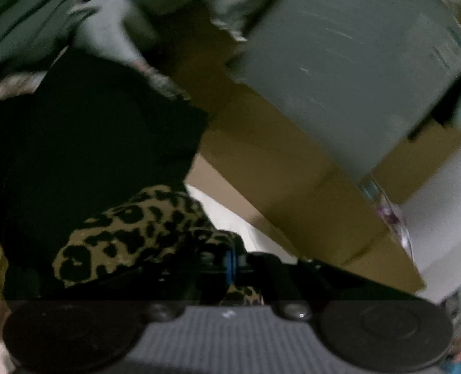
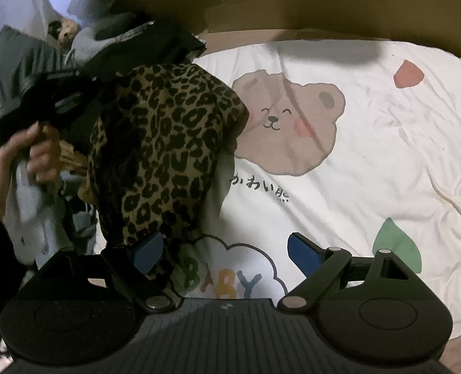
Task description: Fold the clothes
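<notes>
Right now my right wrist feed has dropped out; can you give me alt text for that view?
A leopard-print garment hangs bunched at left over a white bedsheet printed with a cartoon bear. The right gripper is open, its left blue finger against the cloth's lower edge. A hand holds up the cloth beside a dark clothes pile; a cardboard box runs behind.

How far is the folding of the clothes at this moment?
Early. Nothing folded is visible. In hand: the left gripper is shut on the leopard-print garment, which hangs bunched above the bear-print sheet; the right gripper is open beside it. Left: spreading and folding it, then the dark pile.
</notes>
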The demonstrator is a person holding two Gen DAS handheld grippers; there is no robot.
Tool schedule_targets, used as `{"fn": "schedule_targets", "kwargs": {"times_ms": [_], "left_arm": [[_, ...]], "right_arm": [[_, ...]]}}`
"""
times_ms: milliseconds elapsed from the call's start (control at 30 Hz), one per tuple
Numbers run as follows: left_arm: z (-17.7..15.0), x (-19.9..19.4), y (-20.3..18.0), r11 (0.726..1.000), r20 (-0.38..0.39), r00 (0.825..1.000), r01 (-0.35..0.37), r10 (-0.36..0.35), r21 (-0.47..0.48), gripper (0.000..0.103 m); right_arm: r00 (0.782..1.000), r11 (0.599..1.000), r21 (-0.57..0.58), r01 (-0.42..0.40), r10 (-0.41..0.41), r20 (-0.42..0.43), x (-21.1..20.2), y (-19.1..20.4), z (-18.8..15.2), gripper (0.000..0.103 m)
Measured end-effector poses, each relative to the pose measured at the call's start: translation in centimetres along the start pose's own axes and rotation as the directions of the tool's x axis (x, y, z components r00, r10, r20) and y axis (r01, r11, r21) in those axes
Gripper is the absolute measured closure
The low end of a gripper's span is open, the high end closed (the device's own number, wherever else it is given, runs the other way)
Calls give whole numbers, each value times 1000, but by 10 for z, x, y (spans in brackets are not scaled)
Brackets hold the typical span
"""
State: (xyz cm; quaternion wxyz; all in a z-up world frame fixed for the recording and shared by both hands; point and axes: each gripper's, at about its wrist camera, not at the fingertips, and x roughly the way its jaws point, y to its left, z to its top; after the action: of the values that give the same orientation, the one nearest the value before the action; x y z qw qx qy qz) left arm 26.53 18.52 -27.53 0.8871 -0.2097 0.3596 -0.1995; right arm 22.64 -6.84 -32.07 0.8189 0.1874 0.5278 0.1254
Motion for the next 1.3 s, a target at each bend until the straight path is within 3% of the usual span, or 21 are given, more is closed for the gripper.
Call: {"fn": "schedule_targets", "kwargs": {"times_ms": [167, 400, 900, 1033, 1167, 1300], "left_arm": [[-19, -10, -29, 990, -16, 998, 68, -66, 121, 102], [-54, -21, -61, 971, -64, 989, 143, -133, 190, 102], [-138, -29, -109, 911, -235, 944, 296, -232, 288, 102], [-155, -33, -120, 882, -260, 932, 334, -254, 333, 102], [-171, -39, -131, 829, -294, 912, 389, -285, 402, 102], [-188, -43, -136, 785, -334, 896, 424, -292, 451, 102]], "right_arm": [[999, 1000, 26, -8, 8, 31, -10, -3, 12, 13], [998, 998, 55, -38, 35, 57, -22, -5, 26, 13], [994, 979, 173, -109, 105, 31, -42, -25, 51, 13], [992, 964, 234, -127, 130, 1, -41, -36, 52, 18], [989, 952, 278, -131, 143, -23, -33, -45, 48, 25], [988, 951, 294, -92, 124, -93, -13, -49, 39, 26]]}}
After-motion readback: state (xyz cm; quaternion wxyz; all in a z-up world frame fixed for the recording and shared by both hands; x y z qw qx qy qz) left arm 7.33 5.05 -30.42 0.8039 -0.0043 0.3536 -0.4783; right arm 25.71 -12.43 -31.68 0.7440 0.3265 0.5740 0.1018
